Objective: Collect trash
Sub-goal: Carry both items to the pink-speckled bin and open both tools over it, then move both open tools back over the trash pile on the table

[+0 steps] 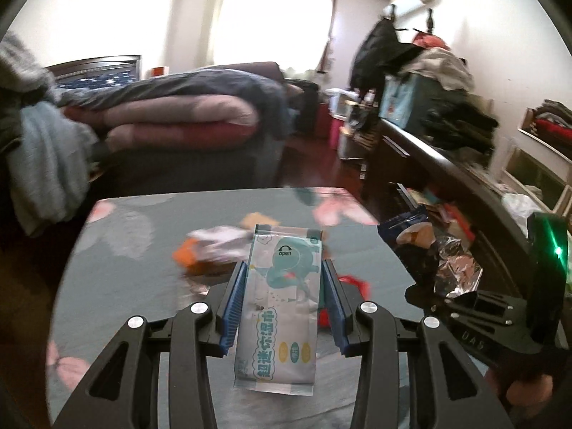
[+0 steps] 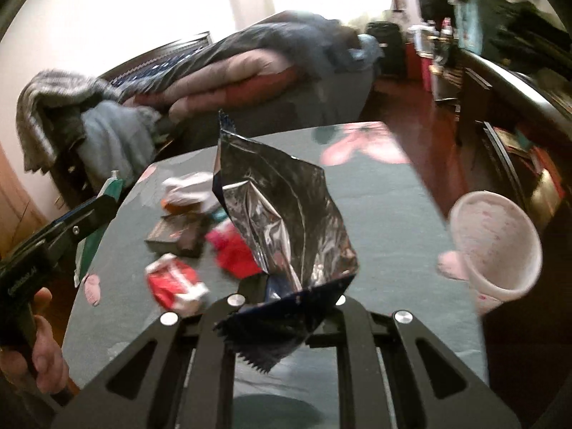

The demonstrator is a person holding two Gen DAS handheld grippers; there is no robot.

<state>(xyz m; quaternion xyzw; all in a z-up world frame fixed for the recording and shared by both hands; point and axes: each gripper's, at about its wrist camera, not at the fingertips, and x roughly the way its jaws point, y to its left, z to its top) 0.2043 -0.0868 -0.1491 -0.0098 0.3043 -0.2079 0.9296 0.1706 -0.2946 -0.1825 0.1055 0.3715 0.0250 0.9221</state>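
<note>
A pale wet-wipe packet [image 1: 280, 307] and an opened foil snack bag [image 2: 286, 228] are held above littered wrappers [image 2: 175, 284].

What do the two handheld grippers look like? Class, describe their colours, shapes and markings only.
The left gripper has black angular linkage arms with cut-out slots, round silver bolts at the joints and ribbed blue pads. The right gripper shows the same black slotted arms and silver bolts; its pads are hidden. Seen from the left wrist, its body bears faint lettering and a green light. Bare hands hold both.
</note>
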